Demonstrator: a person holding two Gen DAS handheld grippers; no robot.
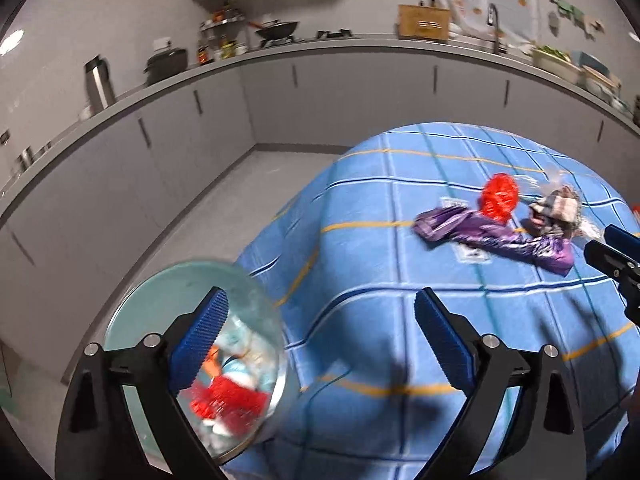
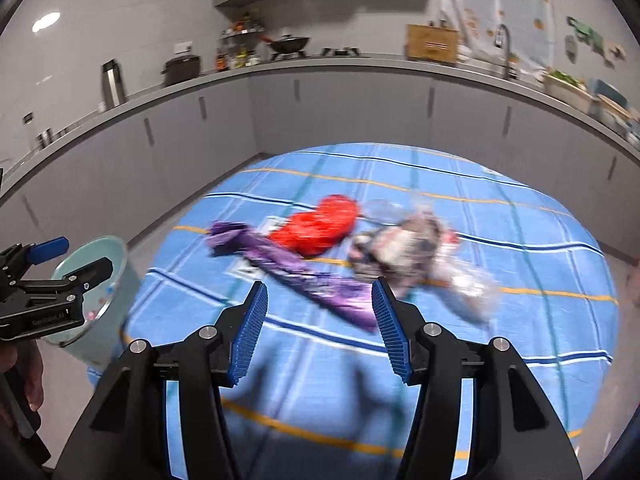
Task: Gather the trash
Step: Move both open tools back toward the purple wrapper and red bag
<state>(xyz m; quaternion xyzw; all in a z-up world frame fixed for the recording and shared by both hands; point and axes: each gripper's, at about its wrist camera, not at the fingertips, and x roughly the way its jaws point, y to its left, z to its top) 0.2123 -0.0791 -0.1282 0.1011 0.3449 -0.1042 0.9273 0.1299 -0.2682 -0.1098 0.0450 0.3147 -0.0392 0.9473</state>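
A purple wrapper [image 1: 496, 238] [image 2: 296, 272], a red wrapper [image 1: 499, 197] [image 2: 320, 226] and a crumpled clear bag with grey-brown trash [image 1: 556, 206] [image 2: 416, 252] lie together on the blue checked tablecloth [image 1: 380, 208] [image 2: 460, 360]. A pale green trash bin [image 1: 160, 288] [image 2: 104, 256] stands beside the table's left edge, with red and white trash inside. My left gripper [image 1: 320, 336] [image 2: 68, 260] is open and empty over the bin's rim and table edge. My right gripper [image 2: 320, 332] [image 1: 612, 252] is open and empty, just before the purple wrapper.
A grey kitchen counter [image 1: 320, 46] [image 2: 340, 64] curves around the back with a wok, pot, thermos, cardboard box and faucet. Grey floor [image 1: 224, 208] lies between the table and the cabinets.
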